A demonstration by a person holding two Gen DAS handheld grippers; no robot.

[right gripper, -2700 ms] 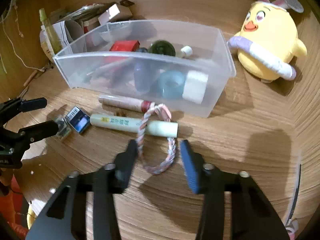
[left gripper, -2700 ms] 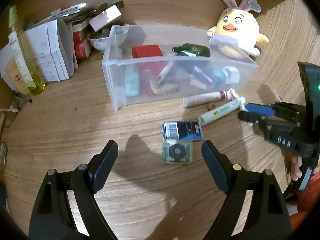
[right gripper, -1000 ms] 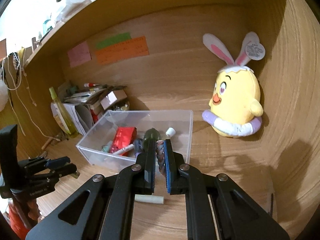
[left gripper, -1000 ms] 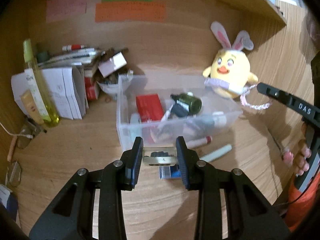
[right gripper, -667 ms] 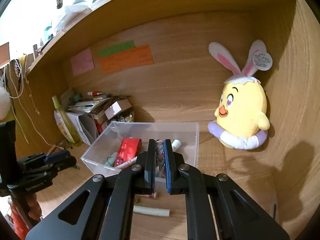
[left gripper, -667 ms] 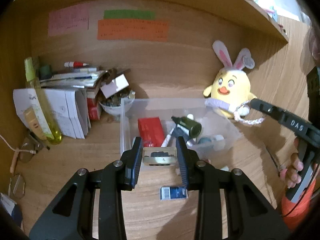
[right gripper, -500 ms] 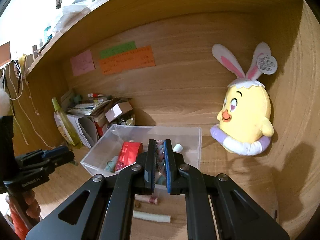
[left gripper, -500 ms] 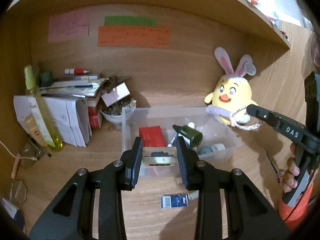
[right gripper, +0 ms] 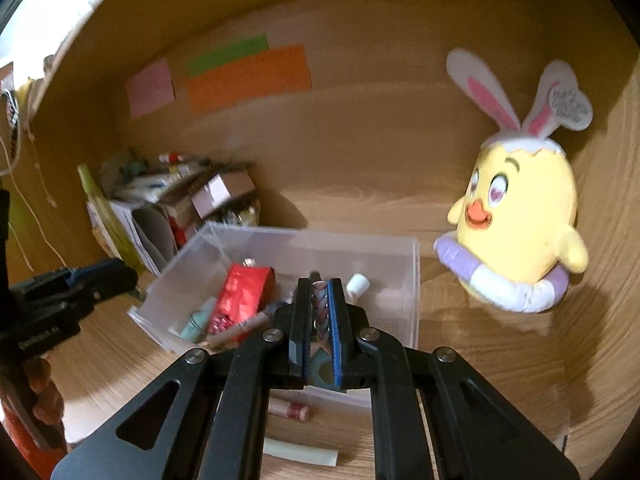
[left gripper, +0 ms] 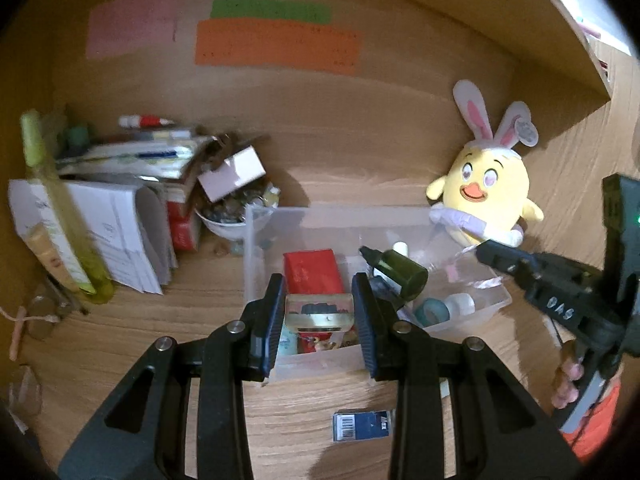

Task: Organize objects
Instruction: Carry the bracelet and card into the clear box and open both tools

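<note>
Over the clear bin (left gripper: pixel 260 248) you carry two items: your left gripper (left gripper: pixel 319 312) clamped on a small box (left gripper: pixel 319 317), your right gripper (right gripper: pixel 319 320) pinched on the braided cord (right gripper: pixel 319 300). On the table, a blue box (left gripper: pixel 362 426) and two tubes (right gripper: pixel 300 456) await (both loads unreleased).

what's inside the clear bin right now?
In the clear bin: red packet, dark green bottle, teal tape roll, white cap. Its front-left contents are hidden behind the left tool and its small box.

dim warm light | daylight glare top corners | motion blur | fisheye edges dark
</note>
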